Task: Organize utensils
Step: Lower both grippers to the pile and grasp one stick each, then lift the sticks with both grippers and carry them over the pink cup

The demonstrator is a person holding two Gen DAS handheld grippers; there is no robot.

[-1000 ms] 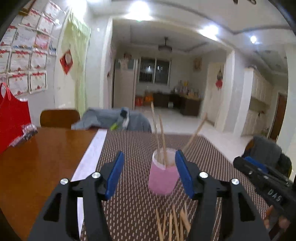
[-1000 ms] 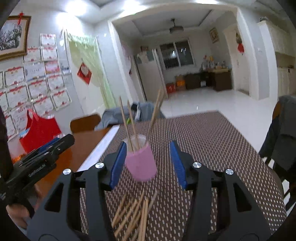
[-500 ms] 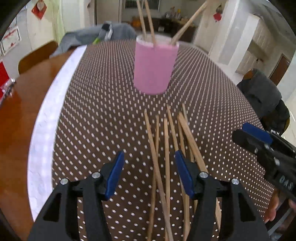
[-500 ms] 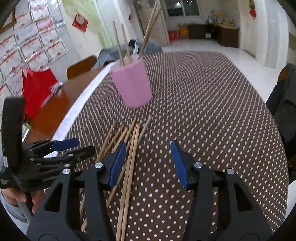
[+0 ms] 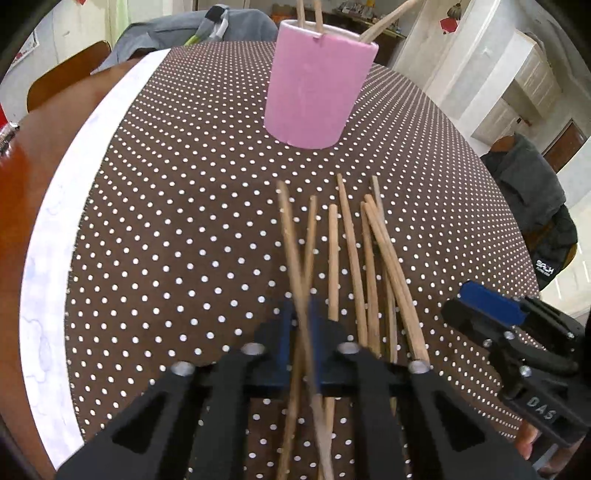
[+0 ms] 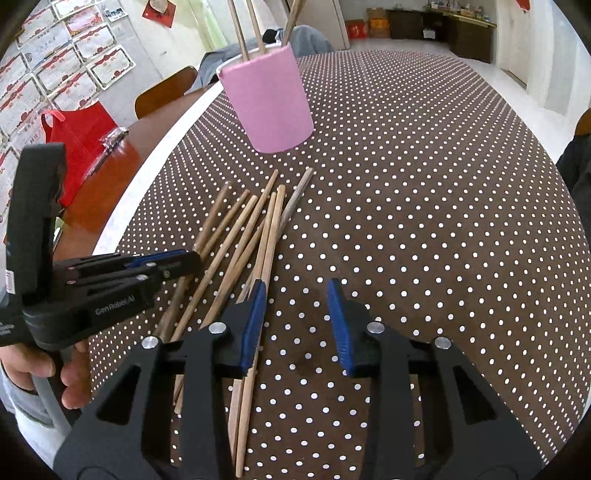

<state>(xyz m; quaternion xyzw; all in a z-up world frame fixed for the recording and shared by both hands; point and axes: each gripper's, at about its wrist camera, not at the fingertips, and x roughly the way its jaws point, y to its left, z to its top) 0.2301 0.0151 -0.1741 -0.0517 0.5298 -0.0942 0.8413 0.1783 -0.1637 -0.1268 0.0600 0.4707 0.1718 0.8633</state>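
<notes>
A pink cup (image 5: pixel 314 85) (image 6: pixel 269 103) with three chopsticks standing in it sits on the brown dotted cloth (image 5: pixel 184 221). Nearer to me, several loose wooden chopsticks (image 5: pixel 369 258) (image 6: pixel 251 229) lie in a fan. My left gripper (image 5: pixel 303 321) is shut on chopsticks at the left of the fan, where two of them cross between its blue pads. It also shows in the right wrist view, left gripper (image 6: pixel 177 262), low over the pile. My right gripper (image 6: pixel 297 321) is closing with only cloth between its pads. Its left pad stands beside the rightmost sticks.
A white strip (image 5: pixel 74 184) borders the cloth, with bare wooden table (image 5: pixel 22 184) beyond it. A red bag (image 6: pixel 74 147) lies on that wood. Grey clothing (image 5: pixel 166 33) drapes a far chair, and a dark jacket (image 5: pixel 528 192) hangs on the right. A person's hand (image 6: pixel 70 373) holds the left gripper.
Both grippers tipped downward and sank from cup height to the loose chopsticks. The left jaws went from wide apart to shut on chopsticks. The right jaws narrowed.
</notes>
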